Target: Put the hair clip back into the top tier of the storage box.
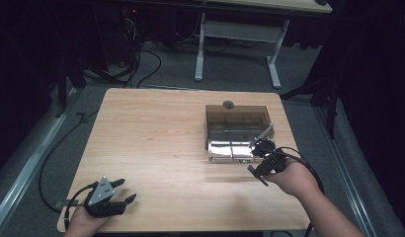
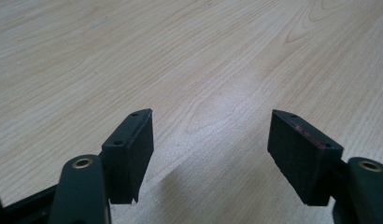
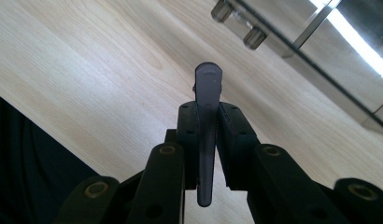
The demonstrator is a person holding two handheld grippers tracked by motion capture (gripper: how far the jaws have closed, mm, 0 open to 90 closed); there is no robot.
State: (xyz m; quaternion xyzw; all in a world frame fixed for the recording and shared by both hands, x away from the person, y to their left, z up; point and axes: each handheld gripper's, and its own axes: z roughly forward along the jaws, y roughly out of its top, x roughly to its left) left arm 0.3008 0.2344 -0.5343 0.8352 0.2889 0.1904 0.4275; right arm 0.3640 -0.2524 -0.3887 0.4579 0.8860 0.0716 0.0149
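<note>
Table (image 1: 156, 143) bears one smoky box (image 1: 237, 129); left tool (image 1: 122, 191) gapes, right tool (image 1: 262, 148) clamps one handle (image 3: 207, 112).

Light wood table (image 1: 156, 138) carrying clear smoky box w/ shiny metal front (image 1: 235, 131), sitting right-centre.

Counter (image 1: 156, 143): light wood, wavy grain lines. Left tongs (image 1: 122, 191): black, grey three-cornered plate on top; black pads (image 2: 131, 149), one with a faint red streak along its edge. Right tongs (image 1: 262, 148): black, brass-coloured rivets. Utensil handle (image 3: 206, 121): dull grey. Box (image 1: 237, 129) at 2 o'clock on the counter: smoky brown see-through top, shiny silver front. Floor (image 1: 240, 74): grey.
</note>
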